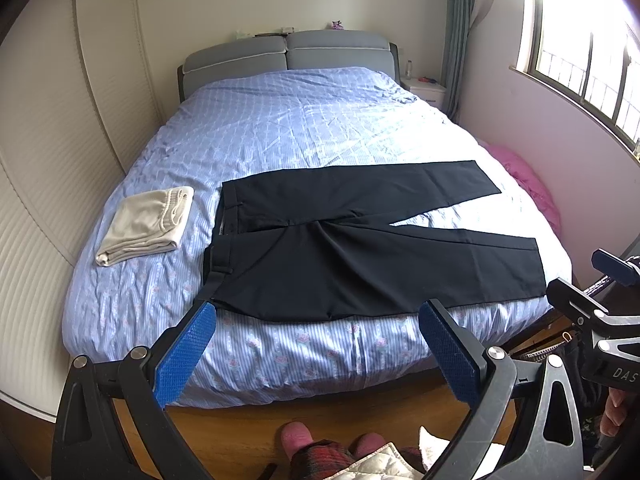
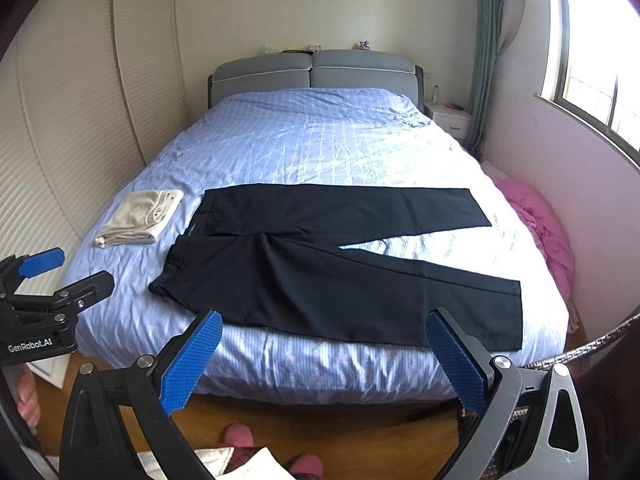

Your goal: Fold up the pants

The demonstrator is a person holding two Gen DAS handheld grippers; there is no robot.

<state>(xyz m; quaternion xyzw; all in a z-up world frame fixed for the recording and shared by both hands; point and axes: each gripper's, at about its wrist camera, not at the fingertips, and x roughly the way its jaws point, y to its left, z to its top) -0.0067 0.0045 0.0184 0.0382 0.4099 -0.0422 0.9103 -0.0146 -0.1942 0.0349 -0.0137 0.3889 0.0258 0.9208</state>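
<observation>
Dark navy pants (image 1: 360, 240) (image 2: 332, 264) lie flat on the near part of the bed (image 1: 280, 128) (image 2: 312, 140). Their waistband points left and the two legs spread apart to the right. My left gripper (image 1: 316, 320) hangs open in front of the bed's foot edge, below the pants' near leg, holding nothing. My right gripper (image 2: 324, 332) is open too, level with the near edge of the same leg, with nothing between its blue pads (image 2: 192, 364). Each gripper shows at the other view's side: the right gripper (image 1: 600, 300) and the left gripper (image 2: 52, 280).
A folded cream garment (image 1: 148, 224) (image 2: 140, 218) lies left of the pants. Pink bedding (image 1: 528, 184) (image 2: 540, 220) is piled between bed and wall on the right. A white nightstand (image 2: 448, 118) stands by the headboard. A wooden floor (image 1: 320, 416) and a person's pink slippers (image 1: 296, 436) are below.
</observation>
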